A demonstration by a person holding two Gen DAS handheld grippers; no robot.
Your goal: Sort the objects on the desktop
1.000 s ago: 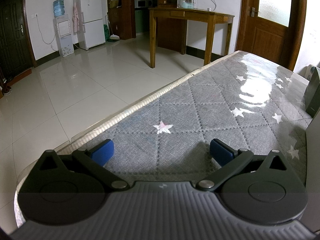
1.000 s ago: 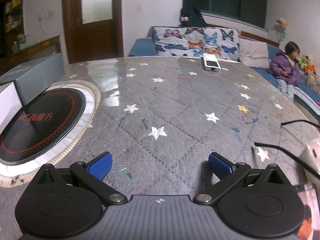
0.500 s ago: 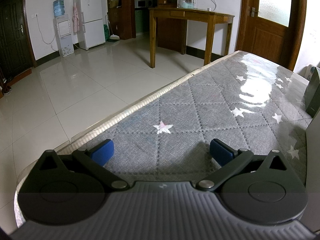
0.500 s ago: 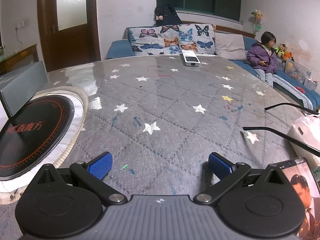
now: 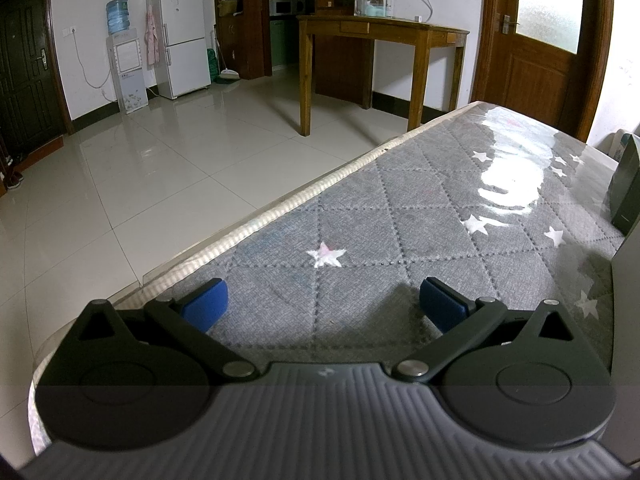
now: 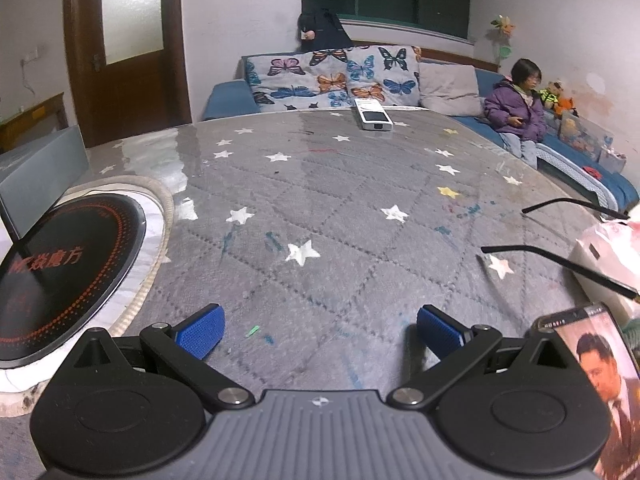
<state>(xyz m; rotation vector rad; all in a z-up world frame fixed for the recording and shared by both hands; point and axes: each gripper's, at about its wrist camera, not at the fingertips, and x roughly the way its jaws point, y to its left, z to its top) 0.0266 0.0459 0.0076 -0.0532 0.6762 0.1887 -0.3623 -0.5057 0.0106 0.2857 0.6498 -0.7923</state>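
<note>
While both jaws stand wide and empty, sorting appears not yet begun. Left gripper (image 5: 322,304) rests over bare tablecloth (image 5: 400,216). Right gripper (image 6: 318,330) faces glasses (image 6: 560,258) and phone (image 6: 592,364) at right, remote (image 6: 373,118) far across; next move needs an approach.

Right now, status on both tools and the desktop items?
Left tool open, empty. Right tool open, empty. Glasses and phone at right, untouched. Path clear.

Left side: quilted table (image 5: 400,216) is free ahead; dark box (image 5: 626,188) blocks right.
Right side: middle free; induction cooker (image 6: 60,268) left, glasses (image 6: 560,256) right.
</note>
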